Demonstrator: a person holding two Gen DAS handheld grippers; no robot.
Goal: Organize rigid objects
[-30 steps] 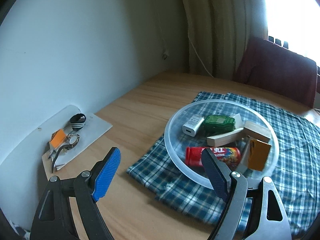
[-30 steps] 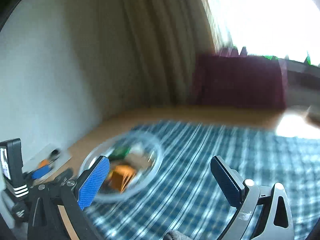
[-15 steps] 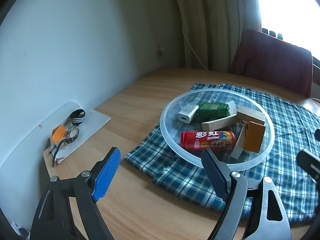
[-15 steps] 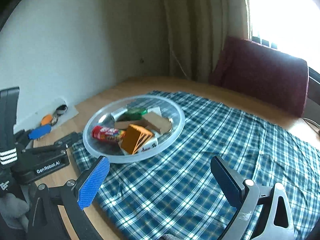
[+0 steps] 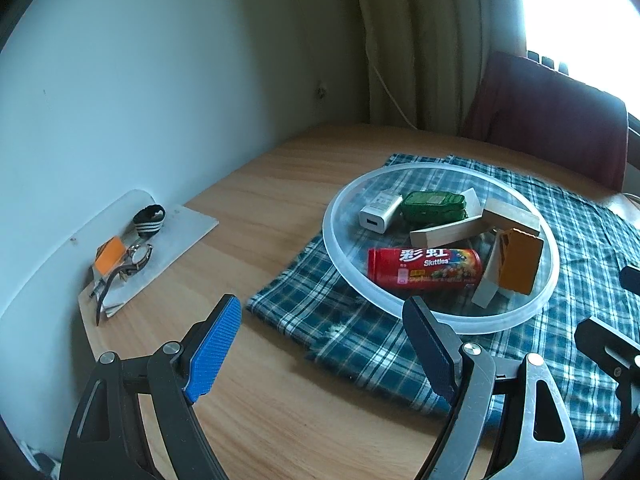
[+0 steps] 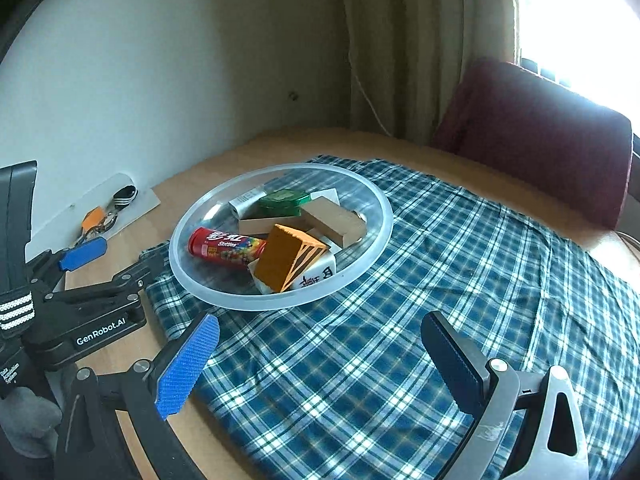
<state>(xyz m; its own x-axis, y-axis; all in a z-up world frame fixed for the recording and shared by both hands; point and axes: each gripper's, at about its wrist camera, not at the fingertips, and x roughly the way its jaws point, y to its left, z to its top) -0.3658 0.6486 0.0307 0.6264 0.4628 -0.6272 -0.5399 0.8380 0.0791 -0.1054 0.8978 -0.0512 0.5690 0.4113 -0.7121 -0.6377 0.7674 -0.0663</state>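
A clear plastic bowl rests on a blue plaid cloth. Inside lie a red Skittles tube, a white charger, a green tin, wooden blocks and an orange box. My left gripper hangs open just short of the bowl's near rim, nothing between its fingers. My right gripper is open too, above the cloth in front of the bowl.
A white sheet by the wall carries a watch, an orange tag and a black striped piece. A dark red chair back stands beyond the round wooden table. The left gripper's body fills the right view's left side.
Both grippers have swung toward the bowl and steadied; the right view was blurred and is now sharp. The bowl sits more central in both views. Both jaws stay open.
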